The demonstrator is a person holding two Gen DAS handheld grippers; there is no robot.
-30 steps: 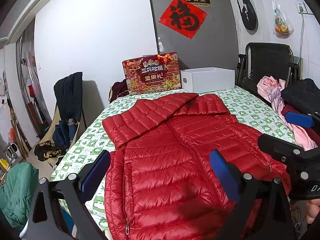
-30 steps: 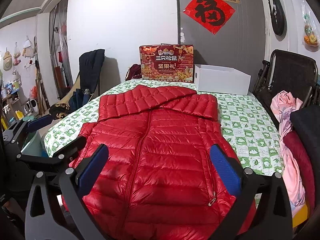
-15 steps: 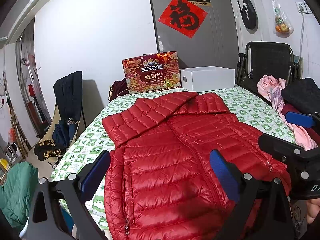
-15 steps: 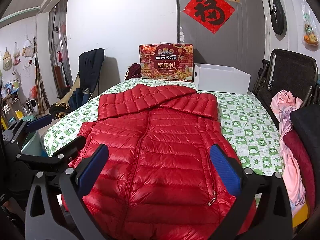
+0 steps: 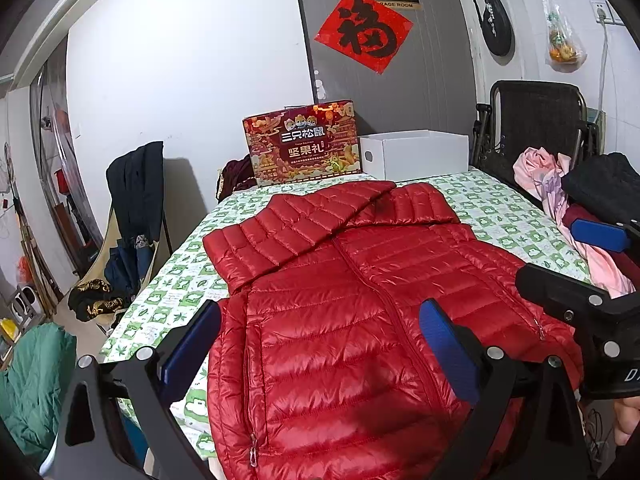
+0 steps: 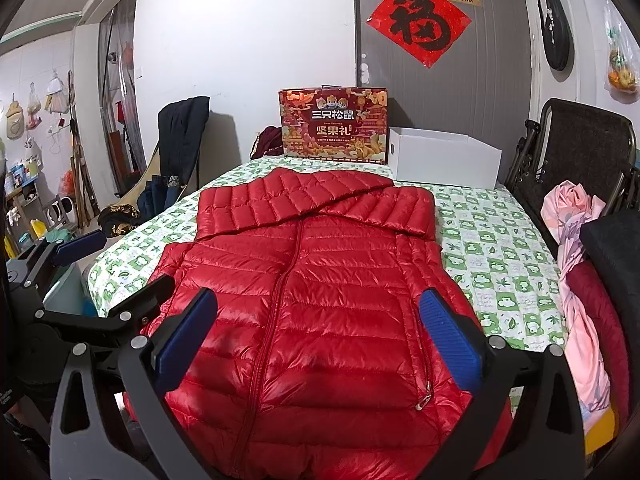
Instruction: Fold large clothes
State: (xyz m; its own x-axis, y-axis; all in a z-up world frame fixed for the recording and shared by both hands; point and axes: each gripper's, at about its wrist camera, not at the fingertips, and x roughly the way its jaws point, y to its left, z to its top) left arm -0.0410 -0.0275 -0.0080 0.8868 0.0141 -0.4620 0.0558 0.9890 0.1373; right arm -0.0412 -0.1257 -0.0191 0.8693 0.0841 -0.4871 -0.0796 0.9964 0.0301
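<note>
Red puffer jacket (image 5: 360,300) flat on the table (image 5: 500,216), zipper up, sleeves folded across the top, left gripper (image 5: 320,348) and right gripper (image 6: 316,336) above its hem, both jaws spread wide, grasping nothing

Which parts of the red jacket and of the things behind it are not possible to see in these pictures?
- Red jacket hem: both views, hidden behind the open tongs and cut by the bottom edge.
- Its sleeves: folded under the body, ends unseen.
- White box contents: both views, walls hide the inside.
- Dark red cloth: the gift box covers part.
</note>
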